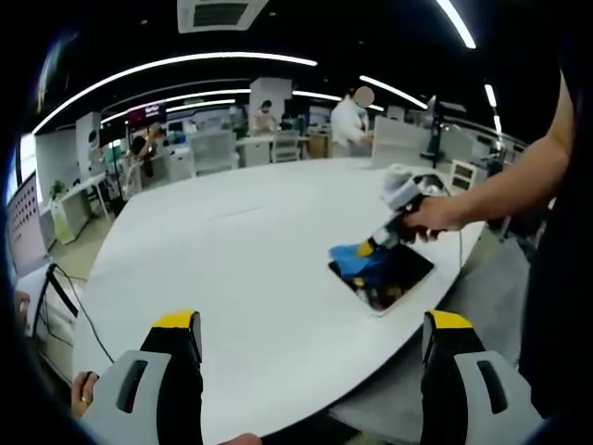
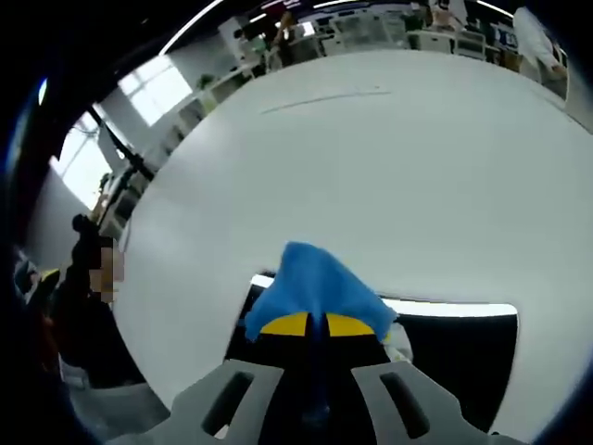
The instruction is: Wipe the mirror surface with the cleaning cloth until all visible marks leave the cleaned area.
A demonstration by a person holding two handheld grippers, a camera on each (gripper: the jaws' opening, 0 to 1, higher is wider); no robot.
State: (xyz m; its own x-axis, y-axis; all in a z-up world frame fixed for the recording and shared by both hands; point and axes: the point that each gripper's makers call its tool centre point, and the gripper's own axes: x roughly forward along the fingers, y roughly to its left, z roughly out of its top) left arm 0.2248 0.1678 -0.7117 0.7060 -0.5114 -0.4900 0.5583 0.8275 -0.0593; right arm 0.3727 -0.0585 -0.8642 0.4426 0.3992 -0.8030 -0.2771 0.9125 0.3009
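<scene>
Mirror (image 1: 389, 277) lies flat near the white table (image 1: 232, 250) edge, with broad bare tabletop beyond it. Its near part is cut off in the right gripper view. Left gripper (image 1: 310, 348) hangs above the table, jaws wide apart, holding nothing. Right gripper (image 2: 317, 324) has its jaws closed on the blue cleaning cloth (image 2: 310, 283), which rests on the mirror.

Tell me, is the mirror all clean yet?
Not yet, it seems. The right gripper is shut on the blue cloth and presses it onto the mirror. The left gripper hangs open over the white table. Marks are too small to judge.
</scene>
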